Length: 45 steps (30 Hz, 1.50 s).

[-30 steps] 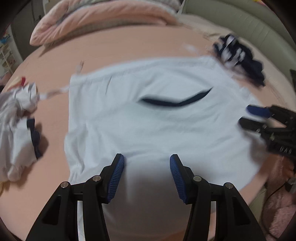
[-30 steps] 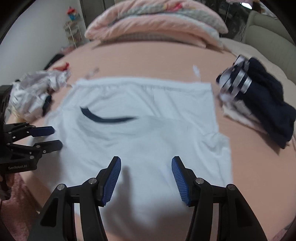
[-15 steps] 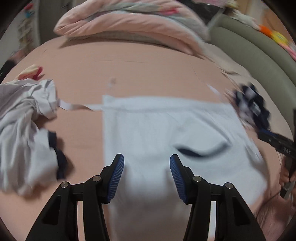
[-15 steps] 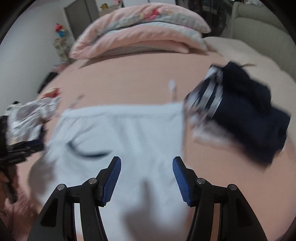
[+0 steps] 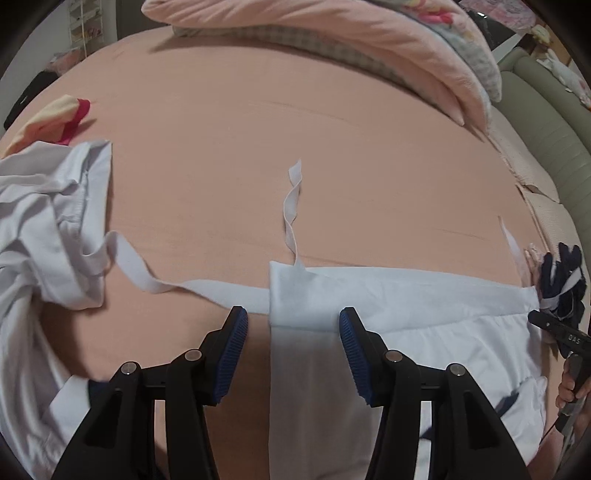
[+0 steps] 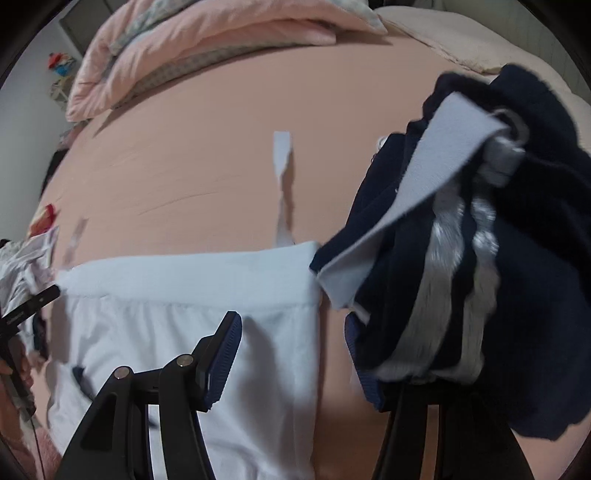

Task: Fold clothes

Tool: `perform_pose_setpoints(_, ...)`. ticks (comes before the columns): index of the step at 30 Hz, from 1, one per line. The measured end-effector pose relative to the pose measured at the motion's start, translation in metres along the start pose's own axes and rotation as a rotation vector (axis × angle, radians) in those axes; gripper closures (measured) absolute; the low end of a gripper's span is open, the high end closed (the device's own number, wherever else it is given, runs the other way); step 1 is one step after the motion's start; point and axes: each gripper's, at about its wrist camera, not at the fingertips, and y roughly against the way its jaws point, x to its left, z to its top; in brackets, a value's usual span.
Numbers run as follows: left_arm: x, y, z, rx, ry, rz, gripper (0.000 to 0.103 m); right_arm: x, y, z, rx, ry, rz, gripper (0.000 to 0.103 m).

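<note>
- Closest to the left wrist camera, the left gripper point(image 5: 291, 354) hovers low with its jaws spread wide, pinching nothing, straddling the left corner of the white garment's waistband.
- Same story on the other side: the right gripper point(image 6: 291, 358) has its jaws spread too, nothing between them, the left finger over white cloth and the right finger partly hidden under the dark pile.
- Flat on the pink bed point(image 5: 229, 155) lies the white garment point(image 5: 424, 339), waistband toward the far end, its body running back under both grippers; a dark mark shows near its lower edge.
- Off the left waistband corner, a white drawstring point(image 5: 147, 280) trails across the sheet and touches the crumpled white clothes point(image 5: 40, 236) at the left; a second strip point(image 5: 291, 199) curls away toward the pillows.
- Right beside the waistband's other corner sits a navy garment with white stripes point(image 6: 480, 258), bunched up and just touching the white cloth.
- Further left, a small yellow and red item point(image 5: 55, 122) lies on the sheet.
- Farthest back, a folded pink quilt point(image 5: 332, 33) is stacked at the head of the bed.
</note>
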Motion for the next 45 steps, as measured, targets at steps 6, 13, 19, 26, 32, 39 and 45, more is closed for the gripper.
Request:
perform_pose_setpoints(6,-0.014,-0.014,0.004,-0.026,-0.052,0.021,0.045,0.009,-0.012,0.014,-0.023,0.004,-0.005,0.037)
perform_pose_setpoints(13,-0.037,0.014,0.006,-0.088,-0.164,-0.054,0.097,0.031,0.007,0.017,-0.075,0.103,0.123,0.096)
perform_pose_setpoints(19,-0.049,0.09,-0.024,-0.198,-0.304,-0.083,0.097,0.038,0.079,-0.005,-0.22,0.2,0.182,0.097)
perform_pose_setpoints(26,-0.048,0.15,-0.103,-0.223,-0.379,-0.104,0.097,0.025,0.151,-0.088,-0.273,0.294,0.176,0.097)
perform_pose_setpoints(32,-0.035,0.117,-0.17,-0.035,-0.329,-0.094,0.094,0.008,0.126,-0.168,-0.136,0.282,0.139,0.096)
perform_pose_setpoints(39,-0.026,0.142,-0.201,-0.033,-0.295,-0.085,0.09,-0.015,0.134,-0.178,-0.139,0.183,0.119,0.09)
perform_pose_setpoints(45,-0.017,0.168,-0.201,-0.138,-0.259,-0.05,0.063,-0.021,0.18,-0.172,-0.269,0.116,0.053,0.064)
